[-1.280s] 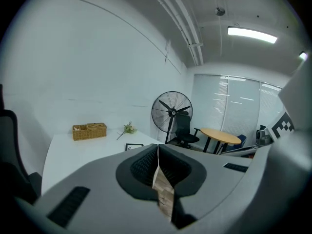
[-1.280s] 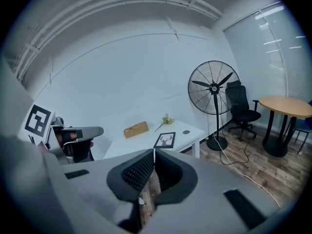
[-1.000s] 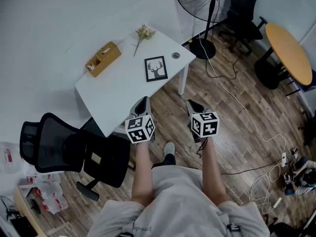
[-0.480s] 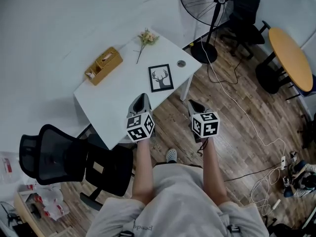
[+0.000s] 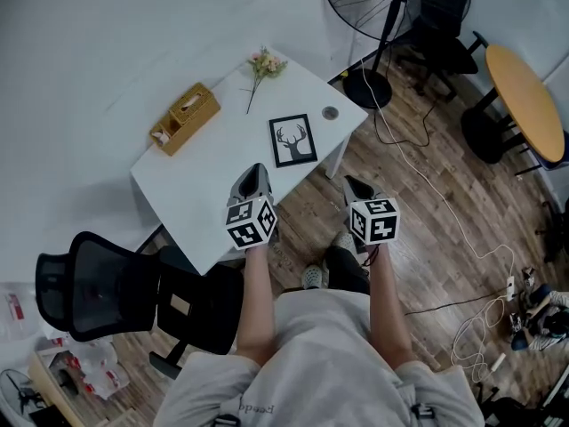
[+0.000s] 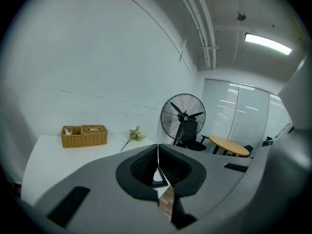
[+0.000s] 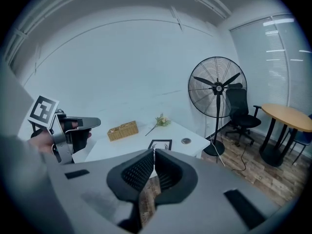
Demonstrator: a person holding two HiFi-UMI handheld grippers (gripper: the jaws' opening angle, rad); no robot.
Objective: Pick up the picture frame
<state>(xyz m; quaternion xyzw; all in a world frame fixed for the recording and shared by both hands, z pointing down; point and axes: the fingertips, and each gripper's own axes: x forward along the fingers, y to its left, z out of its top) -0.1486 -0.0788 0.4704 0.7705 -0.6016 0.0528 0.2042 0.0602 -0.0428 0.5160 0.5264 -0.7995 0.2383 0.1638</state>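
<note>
Picture frame with a deer print lies flat on the white surface, near its edge, at 3 o'clock from the wicker basket and 5 o'clock from the flower sprig. My left claw hangs over the surface, the frame at its 1 o'clock and apart from it. My right claw is over the wood floor, the frame at its 10 o'clock. Both claws are fully closed, holding nothing.

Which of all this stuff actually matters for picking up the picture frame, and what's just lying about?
For the job: picture frame, left gripper, right gripper, white desk under the frame.
Lying about: wicker basket, flower sprig, standing fan, mesh chair, round table.
</note>
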